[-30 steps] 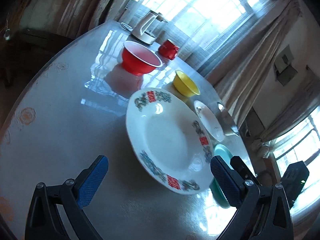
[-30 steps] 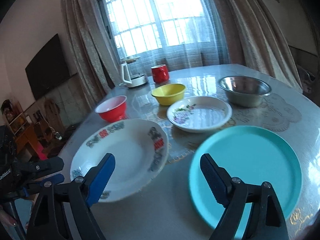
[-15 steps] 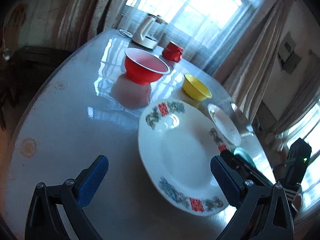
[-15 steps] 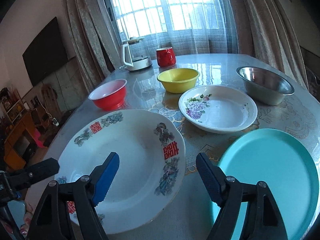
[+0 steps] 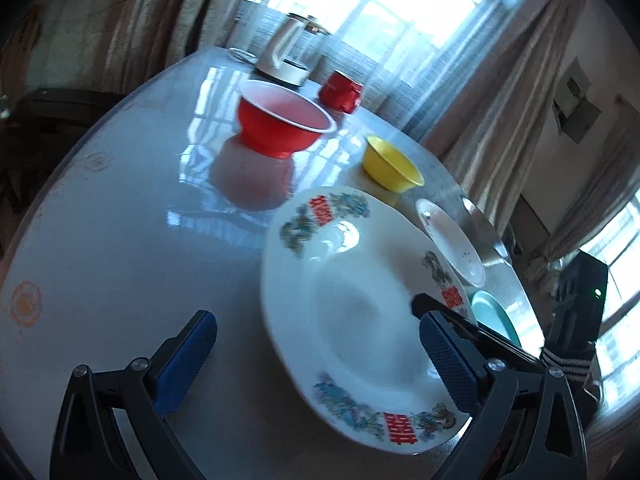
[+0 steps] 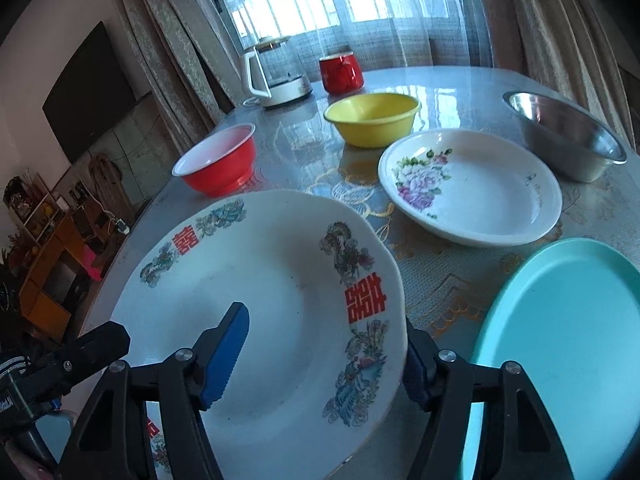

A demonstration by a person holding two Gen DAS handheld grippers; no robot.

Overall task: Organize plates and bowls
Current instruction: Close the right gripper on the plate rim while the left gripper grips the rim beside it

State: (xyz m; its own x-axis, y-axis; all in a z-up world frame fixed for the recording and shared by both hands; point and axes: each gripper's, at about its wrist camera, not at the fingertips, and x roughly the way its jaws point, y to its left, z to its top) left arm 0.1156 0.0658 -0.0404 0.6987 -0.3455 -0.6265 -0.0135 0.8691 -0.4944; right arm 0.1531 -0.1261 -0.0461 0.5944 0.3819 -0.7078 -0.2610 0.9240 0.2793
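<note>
The large white plate with red double-happiness characters (image 6: 280,300) lies on the table (image 6: 440,280), and the right gripper (image 6: 324,344) straddles its near rim: one blue pad sits above the plate's well, the other is under the rim's edge, jaws apart and not yet pressing it. Only the right wrist view shows the floral plate (image 6: 472,188) just beyond this plate, the teal plate (image 6: 560,340) beside it, and the steel bowl (image 6: 564,136) farther off, all empty. The left wrist view shows the left gripper (image 5: 316,356) with jaws wide apart, holding nothing, near the plate's opposite side. Beyond the plate stand the red bowl (image 5: 284,124) and yellow bowl (image 5: 392,164), both empty, then a red mug (image 5: 340,90) and kettle (image 5: 288,54).
</note>
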